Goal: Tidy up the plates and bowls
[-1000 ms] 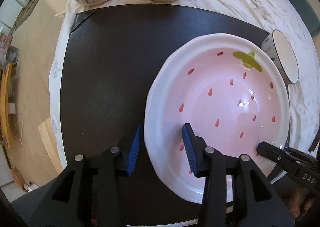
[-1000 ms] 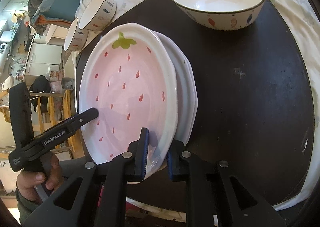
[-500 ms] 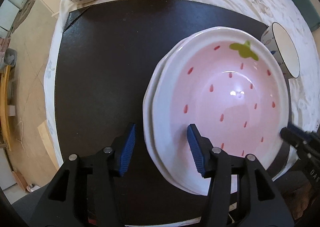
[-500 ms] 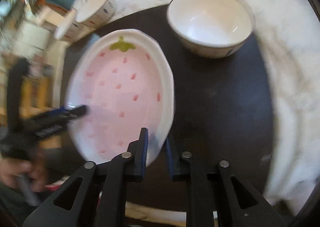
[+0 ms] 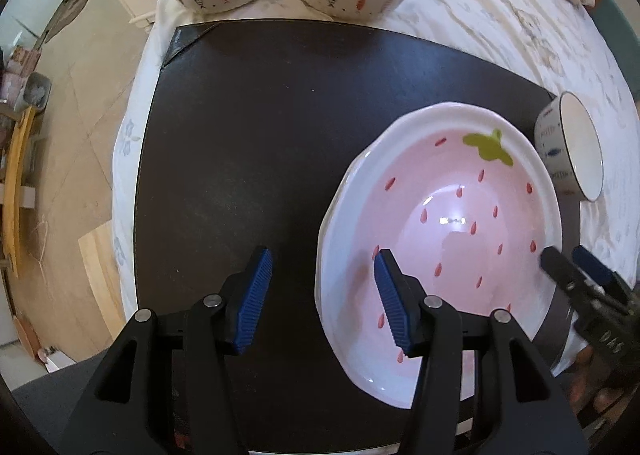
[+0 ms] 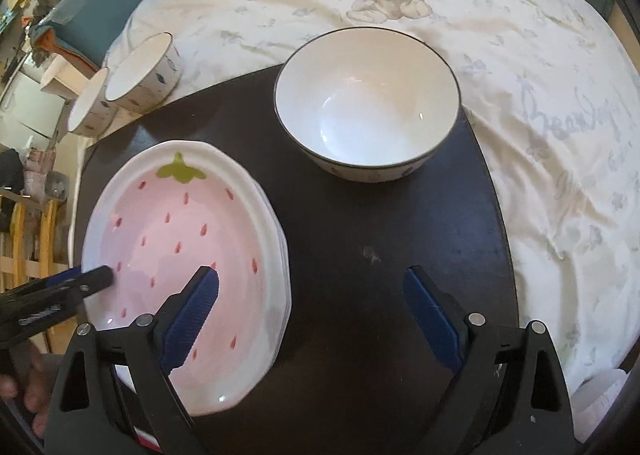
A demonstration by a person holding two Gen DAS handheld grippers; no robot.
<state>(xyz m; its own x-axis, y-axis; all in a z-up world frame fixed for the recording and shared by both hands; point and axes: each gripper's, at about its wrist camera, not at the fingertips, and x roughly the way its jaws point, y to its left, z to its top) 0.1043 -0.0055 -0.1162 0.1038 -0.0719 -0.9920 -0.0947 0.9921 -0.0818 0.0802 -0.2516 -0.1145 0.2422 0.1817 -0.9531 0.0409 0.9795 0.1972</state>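
Both claws apart, plates stacked; right claw (image 6: 312,315) nearest white bowl (image 6: 368,103), at its 12 o'clock.

The strawberry plate (image 6: 180,255) lies stacked on another plate on the mat (image 6: 380,255), under the left finger of the right gripper (image 6: 312,319). Ahead of that gripper a bowl (image 6: 368,103) stands on the mat's far edge. Two more bowls (image 6: 132,83) sit far left on the cloth (image 6: 520,95).
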